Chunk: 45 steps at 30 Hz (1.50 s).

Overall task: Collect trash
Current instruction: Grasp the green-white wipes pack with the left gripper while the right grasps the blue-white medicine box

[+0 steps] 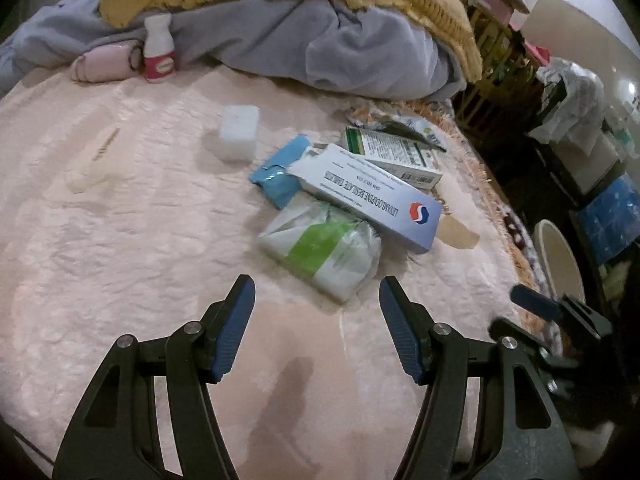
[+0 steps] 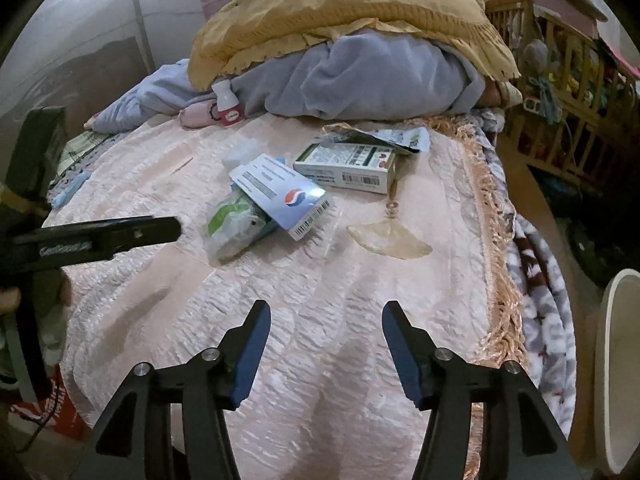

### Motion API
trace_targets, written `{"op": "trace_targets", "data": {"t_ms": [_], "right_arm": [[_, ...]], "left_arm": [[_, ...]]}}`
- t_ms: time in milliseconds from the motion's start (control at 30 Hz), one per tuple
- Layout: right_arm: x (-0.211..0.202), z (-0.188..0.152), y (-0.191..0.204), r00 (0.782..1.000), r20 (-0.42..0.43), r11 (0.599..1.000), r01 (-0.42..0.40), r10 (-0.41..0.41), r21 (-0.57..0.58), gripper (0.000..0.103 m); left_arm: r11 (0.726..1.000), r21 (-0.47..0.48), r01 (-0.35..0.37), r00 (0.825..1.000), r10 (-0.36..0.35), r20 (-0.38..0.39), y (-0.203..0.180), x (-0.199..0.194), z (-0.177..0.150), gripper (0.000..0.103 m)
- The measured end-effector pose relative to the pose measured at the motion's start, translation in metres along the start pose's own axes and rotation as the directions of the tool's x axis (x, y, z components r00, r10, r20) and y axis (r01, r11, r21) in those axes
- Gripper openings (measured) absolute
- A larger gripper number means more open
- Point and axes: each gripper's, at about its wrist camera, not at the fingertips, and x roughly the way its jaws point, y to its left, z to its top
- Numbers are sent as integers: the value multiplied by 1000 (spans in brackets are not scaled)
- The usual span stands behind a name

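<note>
Trash lies in a pile on the pink bedspread [image 1: 120, 240]. A white and blue tablet box [image 1: 372, 196] [image 2: 280, 192] rests on a green and white plastic packet [image 1: 324, 252] [image 2: 232, 220]. A blue wrapper [image 1: 280, 172] sticks out beside them. A green and white carton [image 1: 396, 152] [image 2: 348, 166] and a torn foil pouch [image 2: 384, 136] lie behind. My left gripper [image 1: 316, 296] is open and empty, just short of the packet. My right gripper [image 2: 326, 320] is open and empty, further back over the bedspread.
A white block [image 1: 236, 132], a cream comb [image 1: 92, 160] and a small white bottle with a red label [image 1: 158, 48] lie on the bed. Grey and yellow blankets [image 1: 280, 20] are heaped behind. A white bin rim [image 2: 616, 360] stands right of the bed, with a wooden crib [image 2: 560, 92] beyond.
</note>
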Motion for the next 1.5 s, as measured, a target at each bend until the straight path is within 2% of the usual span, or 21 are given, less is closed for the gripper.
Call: {"op": "trace_targets", "data": {"t_ms": [167, 333, 500, 567, 633, 733, 867, 1033, 1133, 1233, 1267, 1400, 1500], "right_arm": [[-1, -1, -9, 1000, 2, 1000, 5, -6, 17, 56], [2, 2, -18, 1000, 1, 999, 1, -2, 35, 57], [9, 10, -16, 1000, 0, 999, -18, 18, 33, 57], [13, 17, -14, 999, 1, 999, -40, 40, 31, 57], [19, 28, -8, 997, 3, 997, -73, 73, 21, 59], [31, 48, 9, 992, -1, 992, -124, 124, -9, 66], [56, 70, 40, 981, -41, 981, -191, 189, -41, 66], [86, 88, 83, 980, -90, 973, -189, 178, -134, 66], [109, 94, 108, 983, -124, 962, -163, 139, -218, 66], [134, 93, 120, 984, -162, 952, -118, 74, -283, 45], [137, 92, 120, 985, -163, 951, -108, 62, -290, 45], [116, 85, 105, 989, -120, 961, -109, 80, -255, 45], [84, 73, 85, 994, -82, 970, -90, 73, -224, 45]], "left_arm": [[996, 51, -75, 997, 75, 0, -18, 29, 7, 64], [994, 61, -94, 995, 95, -9, -17, 44, 15, 64], [988, 8, -153, 987, 153, -50, 25, 41, 16, 64], [981, -4, -196, 979, 196, -65, 46, 37, 13, 64], [977, -28, -212, 975, 209, -75, 67, 30, 10, 64], [979, -46, -199, 978, 195, -70, 84, 16, 7, 64], [982, -49, -180, 983, 178, -45, 92, -3, 1, 64], [983, -67, -172, 985, 171, -22, 100, -18, -1, 64], [983, -90, -160, 987, 160, -7, 104, -23, 0, 64], [984, -108, -143, 990, 144, 5, 107, -24, 2, 64], [984, -118, -130, 991, 132, 10, 107, -24, 3, 64], [986, -130, -102, 994, 105, 18, 103, -15, 11, 64], [986, -135, -98, 995, 101, 21, 97, 0, 21, 64]]}}
